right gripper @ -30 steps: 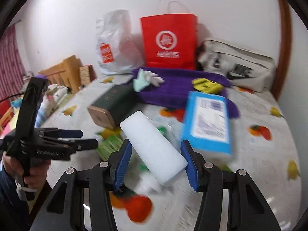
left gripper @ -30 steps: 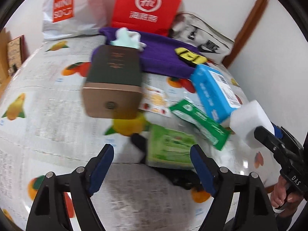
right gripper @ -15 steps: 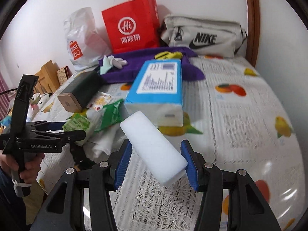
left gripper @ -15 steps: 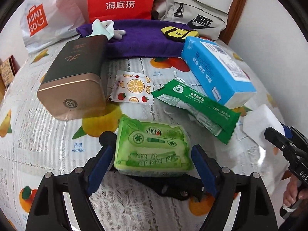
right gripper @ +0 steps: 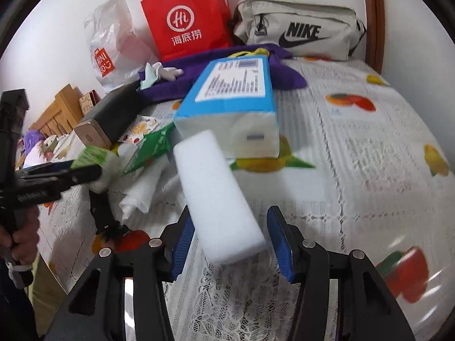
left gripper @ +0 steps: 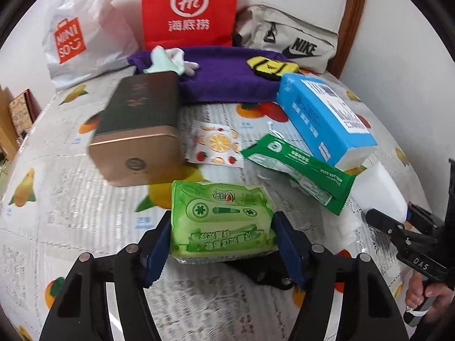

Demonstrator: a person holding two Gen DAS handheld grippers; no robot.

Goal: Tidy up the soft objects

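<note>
My left gripper (left gripper: pixel 220 244) is shut on a light green tissue pack (left gripper: pixel 221 221) and holds it just above the fruit-print tablecloth (left gripper: pixel 71 204). My right gripper (right gripper: pixel 231 241) is shut on a white foam block (right gripper: pixel 219 196), which sticks forward and up from between the fingers. The block also shows in the left wrist view (left gripper: pixel 378 193) at the right. A blue tissue box (right gripper: pixel 230 110), a dark green wipes packet (left gripper: pixel 298 167), a fruit-print sachet (left gripper: pixel 216 145) and crumpled white tissue (right gripper: pixel 145 190) lie on the cloth.
A brown-green tin box (left gripper: pixel 139 130) lies left of centre. A purple towel (left gripper: pixel 227 82) with a yellow pouch (left gripper: pixel 271 66) and a pale glove (left gripper: pixel 167 62) lies behind. A red bag (left gripper: pixel 189 8), a white plastic bag (left gripper: pixel 85 34) and a grey Nike bag (right gripper: pixel 298 28) stand against the wall.
My left gripper moved forward around the light green pack and closed on it. My right gripper swung right and closer to the blue box, still holding the foam block.
</note>
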